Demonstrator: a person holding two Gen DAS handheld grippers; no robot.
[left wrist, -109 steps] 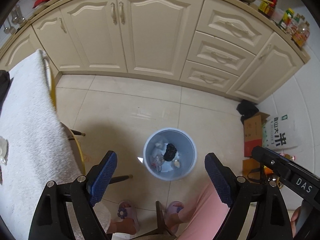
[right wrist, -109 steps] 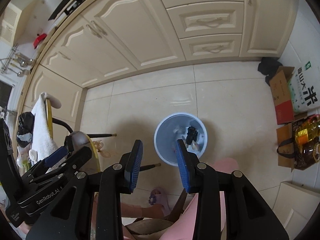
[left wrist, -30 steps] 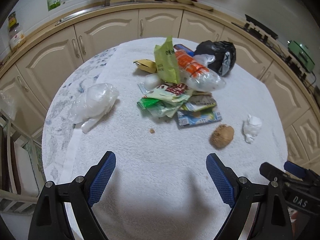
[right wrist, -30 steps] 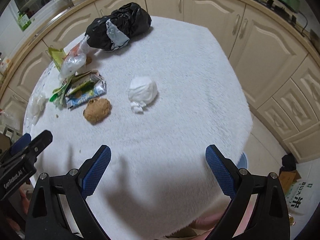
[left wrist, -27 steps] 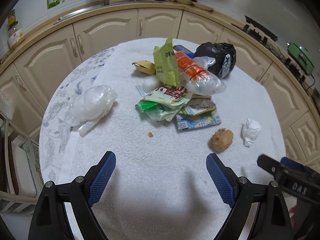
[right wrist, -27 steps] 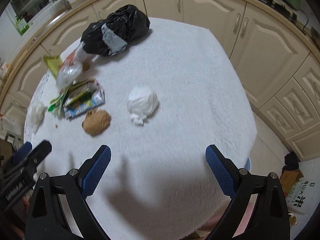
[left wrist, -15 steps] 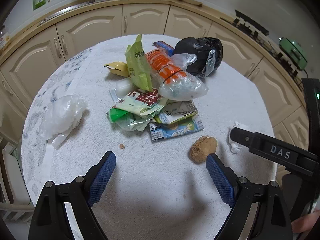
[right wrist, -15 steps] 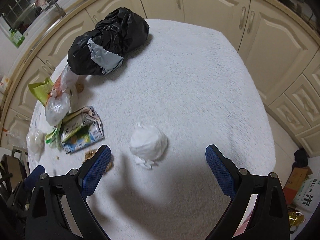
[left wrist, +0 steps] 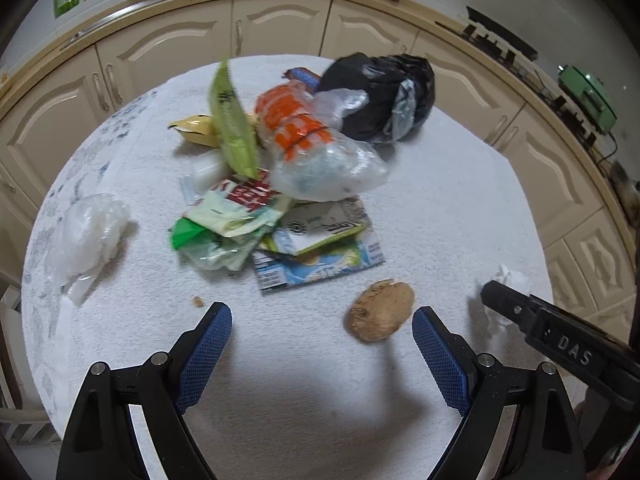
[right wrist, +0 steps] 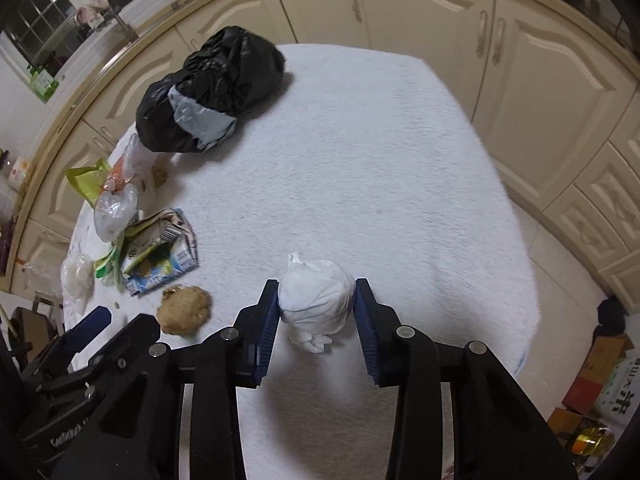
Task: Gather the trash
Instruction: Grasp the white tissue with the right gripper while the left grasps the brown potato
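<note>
Trash lies on a round table under a white cloth (right wrist: 360, 160). My right gripper (right wrist: 316, 292) is closing on a crumpled white wad (right wrist: 314, 304); both blue pads touch its sides, and the wad rests on the cloth. A brown lump (right wrist: 184, 309) lies to its left. In the left wrist view my left gripper (left wrist: 322, 320) hangs open over bare cloth, with the brown lump (left wrist: 380, 316) just ahead of its right finger. Beyond it lie a heap of wrappers (left wrist: 280, 216), a clear bag with orange print (left wrist: 316, 152) and a black bag (left wrist: 380, 92).
A white plastic bag (left wrist: 84, 236) lies near the table's left edge. Cream cabinets (right wrist: 540, 92) ring the table. Past the table's right edge the floor drops away, with cardboard boxes (right wrist: 600, 364) on it.
Both grippers have moved in lower over the table. The right gripper's jaws, wide apart before, have come together around the white wad. The left gripper's jaws stay wide.
</note>
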